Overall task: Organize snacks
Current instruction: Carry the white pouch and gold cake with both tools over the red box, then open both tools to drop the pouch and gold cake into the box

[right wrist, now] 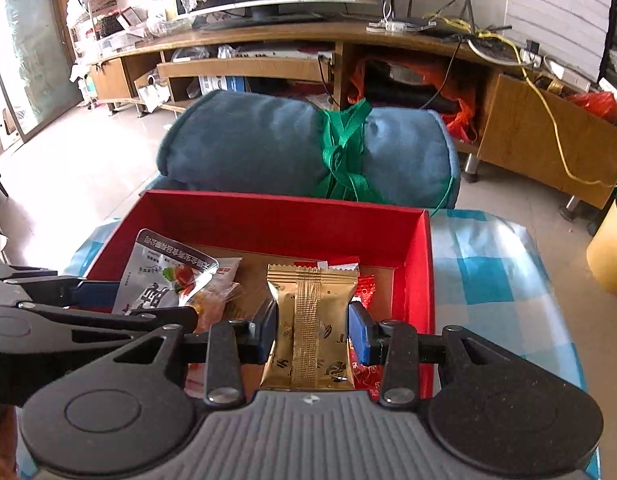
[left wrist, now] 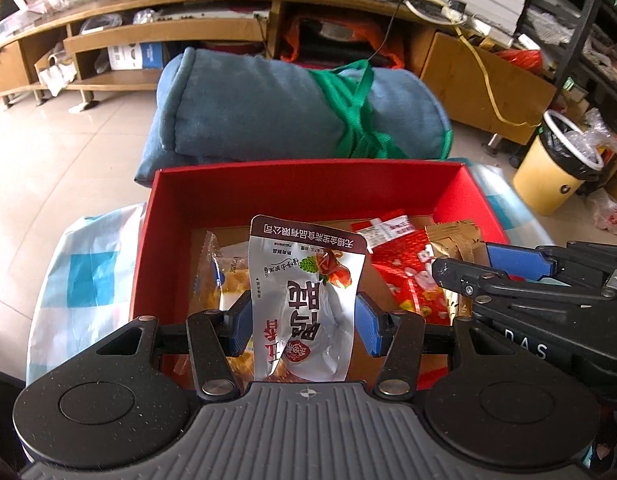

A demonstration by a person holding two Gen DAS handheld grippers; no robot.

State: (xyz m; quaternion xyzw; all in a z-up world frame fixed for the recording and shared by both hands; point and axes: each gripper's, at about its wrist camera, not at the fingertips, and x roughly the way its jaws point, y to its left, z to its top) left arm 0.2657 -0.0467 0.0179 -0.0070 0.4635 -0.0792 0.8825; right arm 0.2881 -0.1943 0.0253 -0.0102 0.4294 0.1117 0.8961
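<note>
A red box point(left wrist: 308, 186) point(right wrist: 284, 216) stands on a blue-checked cloth and holds several snack packets. My left gripper point(left wrist: 302, 324) is shut on a silver snack pouch point(left wrist: 308, 300) with dark-red trim, held upright over the box's left half. My right gripper point(right wrist: 313, 328) is shut on a gold snack packet point(right wrist: 312, 328), held above the box's right half. In the left wrist view the gold packet point(left wrist: 454, 240) and the right gripper point(left wrist: 460, 276) show at the right. The silver pouch point(right wrist: 164, 276) and the left gripper point(right wrist: 148, 300) appear at the left of the right wrist view.
Inside the box lie a red patterned packet point(left wrist: 412, 276) and a clear-wrapped orange snack point(left wrist: 228, 276). A rolled blue blanket point(left wrist: 268, 108) tied with green strap lies behind the box. A wooden TV stand point(right wrist: 268, 40) spans the back; a yellow bin point(left wrist: 548, 172) stands at the right.
</note>
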